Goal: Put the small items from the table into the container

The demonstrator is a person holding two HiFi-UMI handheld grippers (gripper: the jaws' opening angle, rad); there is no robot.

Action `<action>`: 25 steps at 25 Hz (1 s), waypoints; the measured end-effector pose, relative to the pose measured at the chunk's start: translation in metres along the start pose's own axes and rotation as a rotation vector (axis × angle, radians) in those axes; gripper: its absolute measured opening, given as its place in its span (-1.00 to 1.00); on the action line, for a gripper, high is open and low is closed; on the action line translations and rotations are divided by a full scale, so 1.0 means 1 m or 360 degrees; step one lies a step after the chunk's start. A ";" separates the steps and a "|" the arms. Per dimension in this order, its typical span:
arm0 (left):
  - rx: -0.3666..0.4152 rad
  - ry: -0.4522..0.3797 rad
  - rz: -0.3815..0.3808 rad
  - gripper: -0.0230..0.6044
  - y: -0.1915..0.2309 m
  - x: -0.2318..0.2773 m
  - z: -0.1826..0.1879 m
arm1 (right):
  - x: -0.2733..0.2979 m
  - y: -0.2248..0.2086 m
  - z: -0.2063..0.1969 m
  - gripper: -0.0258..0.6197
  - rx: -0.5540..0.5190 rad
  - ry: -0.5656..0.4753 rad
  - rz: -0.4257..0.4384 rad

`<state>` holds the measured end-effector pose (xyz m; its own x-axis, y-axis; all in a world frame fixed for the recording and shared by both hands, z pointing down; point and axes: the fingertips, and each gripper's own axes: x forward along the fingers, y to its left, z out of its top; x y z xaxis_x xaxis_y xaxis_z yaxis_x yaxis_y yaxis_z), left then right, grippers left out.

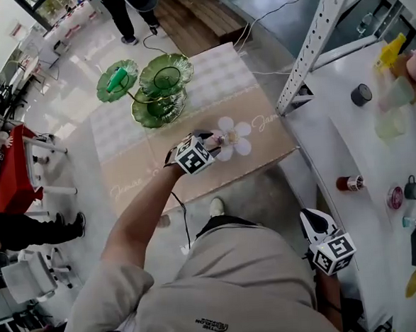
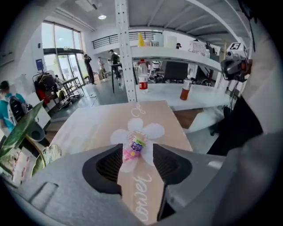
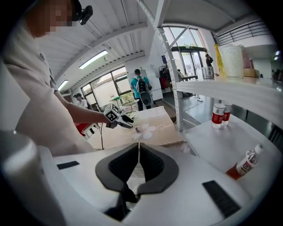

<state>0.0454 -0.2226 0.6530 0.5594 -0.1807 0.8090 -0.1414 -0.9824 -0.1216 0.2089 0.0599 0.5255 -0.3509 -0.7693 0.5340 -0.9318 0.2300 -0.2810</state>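
Fingers of left gripper (image 2: 137, 152) are standing open around a colourful packet (image 2: 135, 148) on the worktop (image 2: 88, 128), lettered "ower". Green tiered container (image 1: 165, 76) is holding one green item (image 1: 117, 78). Fingers of right gripper (image 3: 139, 154) are resting closed, empty.

The surface (image 1: 133, 167) wears a matt tan cloth. The green tiered dish (image 1: 165, 76) looks glossy, like glass. The candy (image 2: 134, 148) has a shiny, crinkled plastic wrapper. The shelf post (image 1: 315, 37) is perforated, white-painted metal.

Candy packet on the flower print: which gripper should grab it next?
Left. The left gripper is at the candy packet, fingers open and lined up on it; the right gripper is shut, back by the person's hip.
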 end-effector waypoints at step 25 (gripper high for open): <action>-0.0017 -0.0214 -0.0087 -0.39 0.039 -0.041 0.012 | 0.053 0.032 0.036 -0.85 0.0015 0.0016 -0.0101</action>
<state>0.0272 -0.2541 0.6083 0.6708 -0.1323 0.7297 -0.1161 -0.9906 -0.0729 0.1637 0.0050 0.5156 -0.2922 -0.7762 0.5587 -0.9512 0.1754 -0.2539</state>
